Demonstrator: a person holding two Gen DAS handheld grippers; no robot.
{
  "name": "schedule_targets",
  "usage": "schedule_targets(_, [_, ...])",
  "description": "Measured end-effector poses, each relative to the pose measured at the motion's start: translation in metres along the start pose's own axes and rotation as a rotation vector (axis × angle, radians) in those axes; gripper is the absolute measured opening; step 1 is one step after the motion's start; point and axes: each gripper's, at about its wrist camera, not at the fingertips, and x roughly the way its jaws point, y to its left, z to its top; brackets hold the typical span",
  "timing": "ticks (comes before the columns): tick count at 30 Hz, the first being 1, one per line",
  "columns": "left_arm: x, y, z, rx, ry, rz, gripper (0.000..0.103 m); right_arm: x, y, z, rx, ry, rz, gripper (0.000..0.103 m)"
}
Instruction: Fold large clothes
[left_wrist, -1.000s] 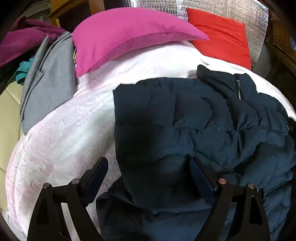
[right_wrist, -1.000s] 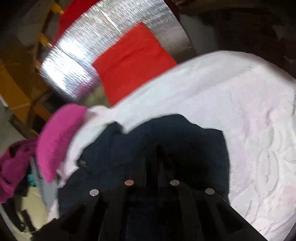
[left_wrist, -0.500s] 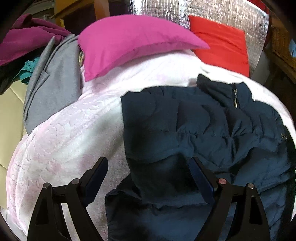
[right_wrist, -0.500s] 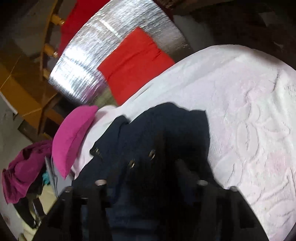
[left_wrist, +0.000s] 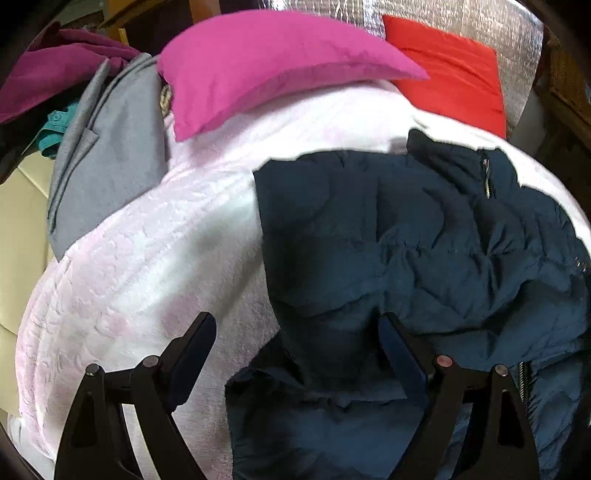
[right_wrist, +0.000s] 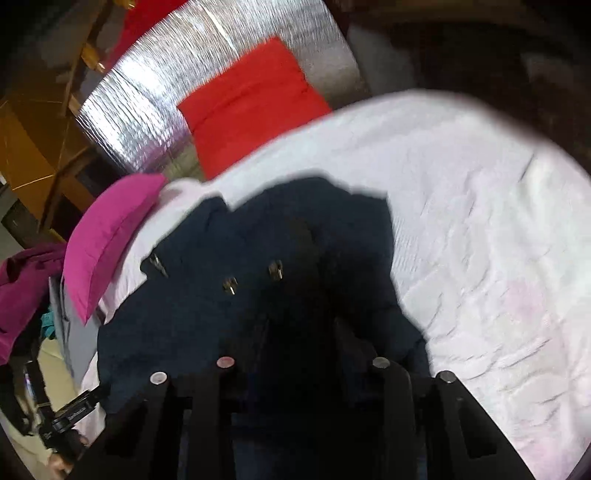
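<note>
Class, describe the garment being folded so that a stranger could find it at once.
Start at the pale pink bedspread. Below the magenta pillow and red pillow lies a navy quilted jacket. It is the only dark, puffy, zippered thing on the bed.

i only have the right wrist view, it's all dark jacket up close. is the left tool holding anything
Observer: No. The left tool is open, jaws wide apart, nothing between them.
Operator: what's in front of it
Observer: The near left part of the navy jacket, lying on the pale pink blanket.
Operator: any zip near it
Observer: Yes, a zip shows just right of the tool's right finger.
</note>
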Motion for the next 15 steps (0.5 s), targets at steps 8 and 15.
schedule_targets(8, [-0.004, 0.005, 0.003, -0.008, -0.027, -0.008, 0.089, 0.014, 0.046, -0.007, -0.12, 0.063, 0.08, 0.037])
schedule_targets(15, [0.016, -0.005, -0.006, 0.048, 0.05, 0.021, 0.09, 0.051, 0.03, -0.022, -0.079, 0.216, 0.076, 0.037])
